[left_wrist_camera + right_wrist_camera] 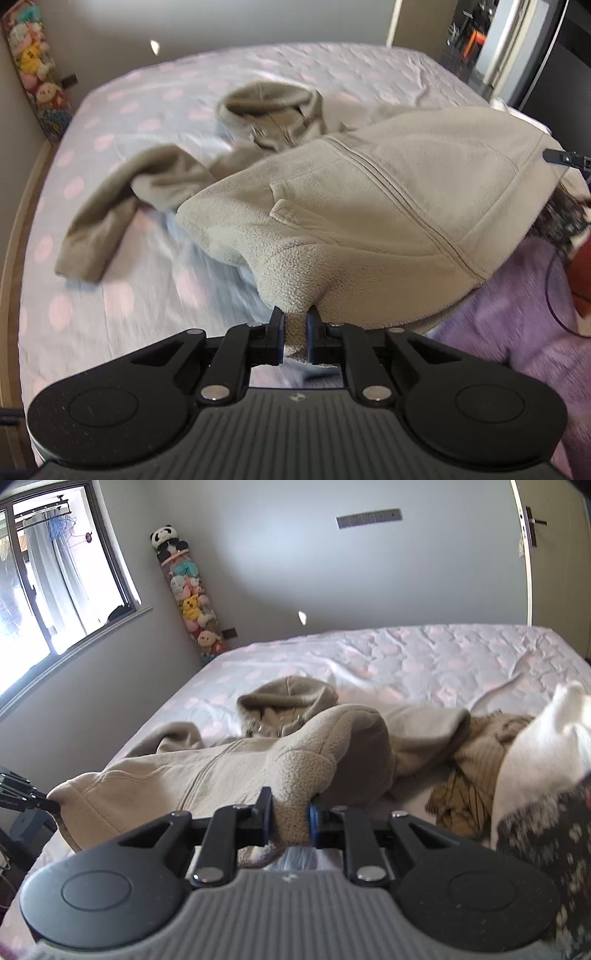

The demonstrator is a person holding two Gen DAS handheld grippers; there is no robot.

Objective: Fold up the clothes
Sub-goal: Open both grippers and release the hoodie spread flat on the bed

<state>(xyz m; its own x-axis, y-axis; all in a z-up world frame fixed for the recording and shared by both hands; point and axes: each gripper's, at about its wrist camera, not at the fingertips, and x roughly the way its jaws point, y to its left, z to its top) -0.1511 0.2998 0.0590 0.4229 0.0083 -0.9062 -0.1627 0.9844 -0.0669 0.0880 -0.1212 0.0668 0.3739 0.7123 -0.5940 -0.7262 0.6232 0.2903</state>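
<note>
While the beige fleece hoodie (369, 206) lay partly on the dotted bed sheet (122, 96), its hem was lifted off the mattress; the left gripper (295, 338) had its jaws clamped on one hem corner; the right gripper (288, 821) pinched a thick bunch of fleece at the other; the garment's long axis ran away from the grippers, zipper (402, 195) up the middle, hood (288, 698) pointing toward the far wall; a sleeve (110, 218) trailed to the left.

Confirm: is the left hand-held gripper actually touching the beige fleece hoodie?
Touching. The left wrist view shows the left hand-held gripper with both pads pressed on a pinched fold at the edge of the beige fleece hoodie.
</note>
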